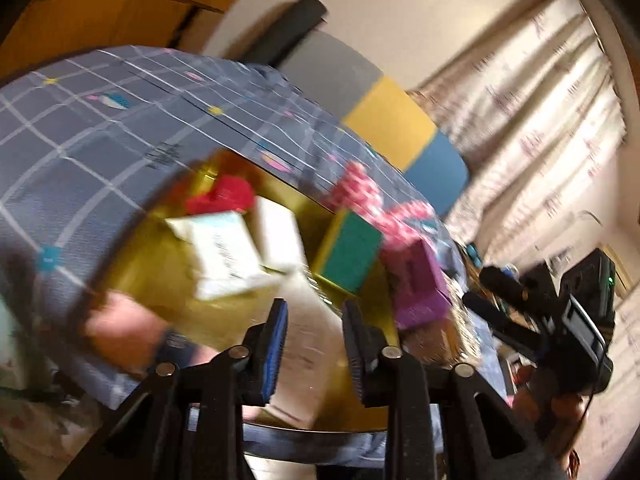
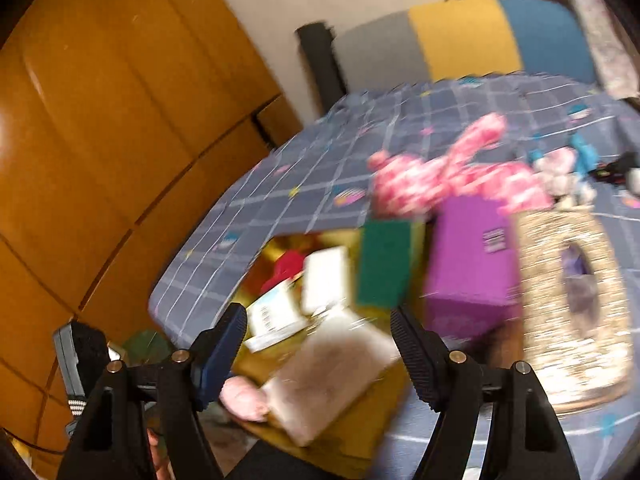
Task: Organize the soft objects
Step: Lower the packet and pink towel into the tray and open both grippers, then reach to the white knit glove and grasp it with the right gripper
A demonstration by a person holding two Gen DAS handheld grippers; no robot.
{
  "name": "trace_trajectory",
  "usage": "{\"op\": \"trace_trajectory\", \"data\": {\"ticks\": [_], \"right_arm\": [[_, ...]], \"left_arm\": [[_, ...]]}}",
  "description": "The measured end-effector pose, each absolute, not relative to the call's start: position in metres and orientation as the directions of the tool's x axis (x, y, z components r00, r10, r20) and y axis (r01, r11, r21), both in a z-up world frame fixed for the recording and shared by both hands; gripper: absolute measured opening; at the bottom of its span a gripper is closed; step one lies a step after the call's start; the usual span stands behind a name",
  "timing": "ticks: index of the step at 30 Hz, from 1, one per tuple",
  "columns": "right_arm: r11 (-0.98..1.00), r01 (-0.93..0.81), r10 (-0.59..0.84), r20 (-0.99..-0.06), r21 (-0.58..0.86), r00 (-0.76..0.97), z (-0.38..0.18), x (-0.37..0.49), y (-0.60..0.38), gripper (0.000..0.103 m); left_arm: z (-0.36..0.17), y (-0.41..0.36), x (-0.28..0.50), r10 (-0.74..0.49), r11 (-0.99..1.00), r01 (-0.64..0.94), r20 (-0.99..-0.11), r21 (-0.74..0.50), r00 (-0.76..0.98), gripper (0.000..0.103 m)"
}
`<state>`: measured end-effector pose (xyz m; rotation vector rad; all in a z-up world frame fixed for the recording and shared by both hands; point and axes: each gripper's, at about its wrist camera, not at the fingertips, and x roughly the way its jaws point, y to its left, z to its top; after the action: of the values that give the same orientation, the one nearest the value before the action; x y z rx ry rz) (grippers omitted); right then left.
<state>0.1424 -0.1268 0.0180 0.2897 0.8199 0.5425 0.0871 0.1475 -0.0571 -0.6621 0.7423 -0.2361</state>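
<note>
Both views are blurred. A gold tray [image 1: 160, 280] [image 2: 360, 440] lies on the blue checked bedsheet and holds white packets [image 1: 224, 256] [image 2: 276, 316], a red soft thing [image 1: 224, 196] [image 2: 288, 266], a green and yellow sponge [image 1: 348, 256] [image 2: 384, 268] and a pale pack [image 1: 308, 352] [image 2: 332, 376]. A pink patterned soft toy [image 1: 364, 196] [image 2: 440, 184] lies beyond the tray. My left gripper [image 1: 316, 344] is open over the pale pack. My right gripper [image 2: 320, 352] is open above the same pack; it also shows in the left wrist view [image 1: 560, 320].
A purple box [image 1: 420, 288] [image 2: 472, 264] stands at the tray's right. A glittery gold bag [image 2: 572, 304] stands right of it. Small toys [image 2: 568, 168] lie further back. A grey, yellow and blue headboard [image 2: 480, 36], a wooden wardrobe [image 2: 100, 140] and curtains [image 1: 540, 120] surround the bed.
</note>
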Motion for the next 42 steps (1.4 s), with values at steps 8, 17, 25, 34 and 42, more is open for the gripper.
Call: {"op": "trace_trajectory", "data": {"ticks": [8,17,25,34,42], "right_arm": [[0.899,-0.135,0.384,-0.604,0.416,0.699,0.024,0.152,-0.246,0.077],[0.917,0.13,0.183,-0.687,0.377,0.703,-0.016,0.185,-0.36,0.082],[0.917,0.154,0.205,-0.767,0.368,0.608,-0.054,0.259,-0.383,0.087],[0.972,0.037,0.165,-0.793,0.23,0.586,-0.059,0.348,-0.353,0.089],[0.997,-0.017,0.075,-0.849,0.077,0.522,-0.084,0.421,-0.321,0.089]], "left_arm": [[-0.054,0.097,0.105,-0.528,0.762,0.07,-0.555,-0.644,0.643,0.035],[-0.044,0.054,0.112,-0.58,0.759,0.16,-0.544,-0.631,0.607,0.036],[-0.036,0.02,0.119,-0.603,0.766,0.224,-0.552,-0.603,0.576,0.039],[-0.034,0.011,0.124,-0.59,0.783,0.226,-0.579,-0.579,0.562,0.039],[-0.023,0.011,0.14,-0.58,0.795,0.237,-0.585,-0.558,0.567,0.039]]}}
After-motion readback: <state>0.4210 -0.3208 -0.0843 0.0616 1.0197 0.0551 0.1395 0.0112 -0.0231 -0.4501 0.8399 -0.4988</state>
